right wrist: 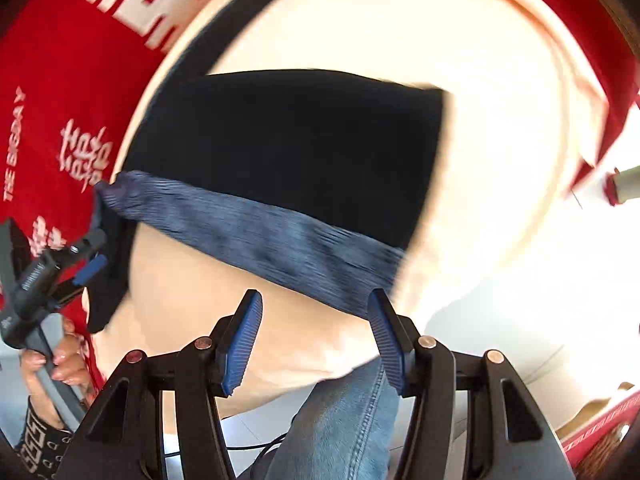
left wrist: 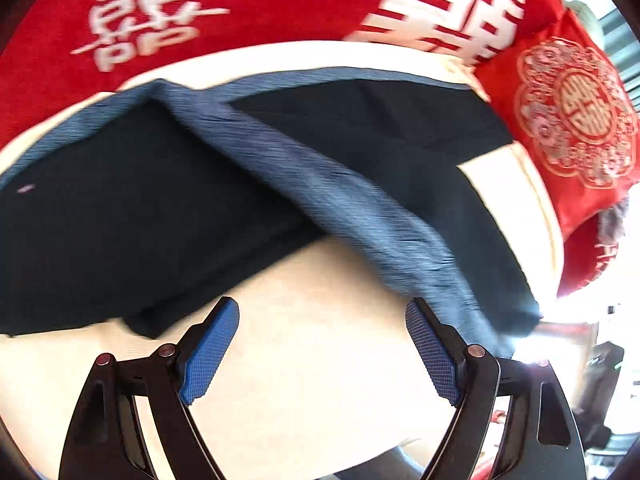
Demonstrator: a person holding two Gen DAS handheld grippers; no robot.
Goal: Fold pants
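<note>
The left tool [left wrist: 322, 354] is wide open and holds nothing. The right tool [right wrist: 314, 340] is open too. The dark pants [left wrist: 132, 208] lie on the cream cushion [left wrist: 320, 360], up at twelve o'clock from the left tool. Their blue waistband [left wrist: 340, 200] runs down toward four o'clock, right beside the left tool's right finger (the picture is blurry here). With nothing pinching the cloth, the fold could flop open. The waistband hangs near the cushion's edge, so the pants might slide off. The red blanket [left wrist: 260, 0] lies behind.
</note>
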